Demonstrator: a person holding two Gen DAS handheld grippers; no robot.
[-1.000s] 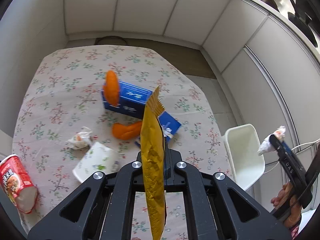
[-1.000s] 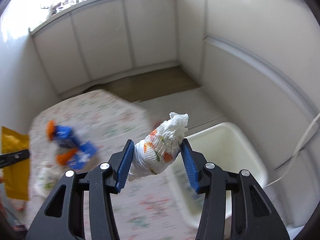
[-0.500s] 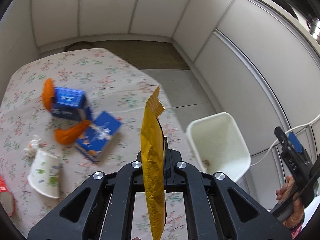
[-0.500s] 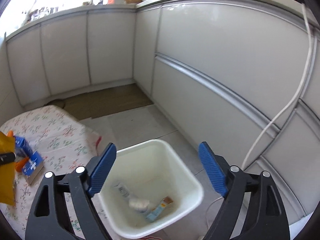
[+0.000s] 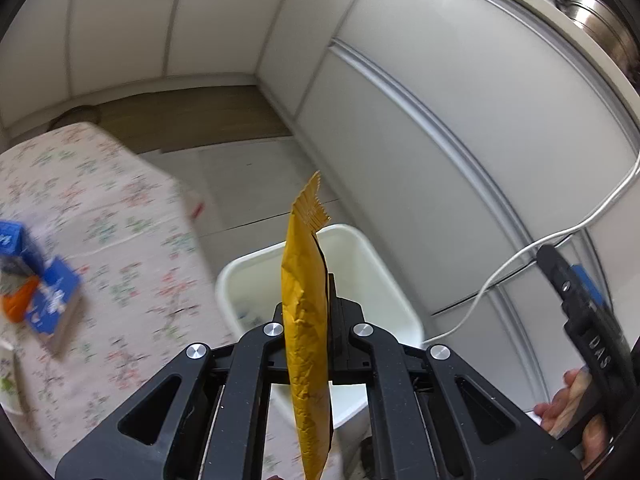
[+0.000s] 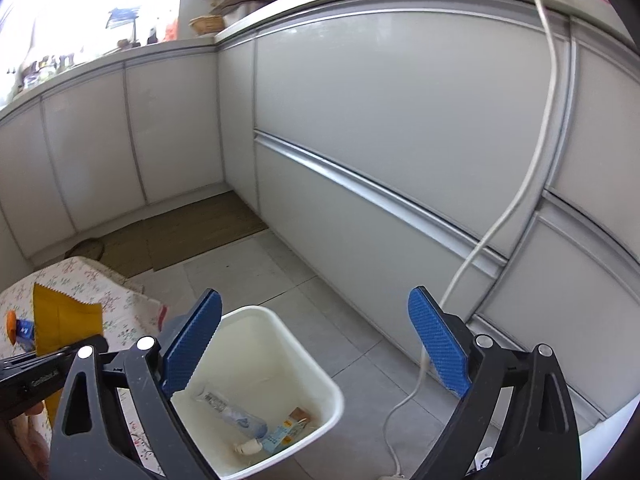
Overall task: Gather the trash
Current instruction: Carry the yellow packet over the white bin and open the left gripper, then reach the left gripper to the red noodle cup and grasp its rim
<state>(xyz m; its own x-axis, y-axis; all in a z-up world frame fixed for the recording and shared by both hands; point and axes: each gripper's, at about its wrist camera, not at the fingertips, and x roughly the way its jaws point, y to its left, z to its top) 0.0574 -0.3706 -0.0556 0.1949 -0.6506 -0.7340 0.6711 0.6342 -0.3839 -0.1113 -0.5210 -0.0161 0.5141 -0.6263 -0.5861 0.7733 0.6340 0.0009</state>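
My left gripper (image 5: 308, 316) is shut on a yellow snack wrapper (image 5: 306, 304), held upright over the near rim of the white trash bin (image 5: 384, 276) on the floor. The wrapper (image 6: 60, 320) and left gripper also show at the left of the right wrist view. My right gripper (image 6: 316, 344) is open and empty above the bin (image 6: 320, 376). Inside the bin lie a plastic bottle (image 6: 232, 412), a small carton (image 6: 288, 432) and a crumpled tissue (image 6: 248, 447).
The floral-cloth table (image 5: 100, 216) stands left of the bin, with blue boxes (image 5: 52, 300) and an orange item (image 5: 16, 304) on it. White cabinets (image 6: 400, 140) stand behind the bin. A white cable (image 6: 500, 220) hangs down to the floor on the right.
My left gripper swung right with the wrapper, from over the table to over the bin. My right gripper opened, and the tissue it held now lies in the bin.
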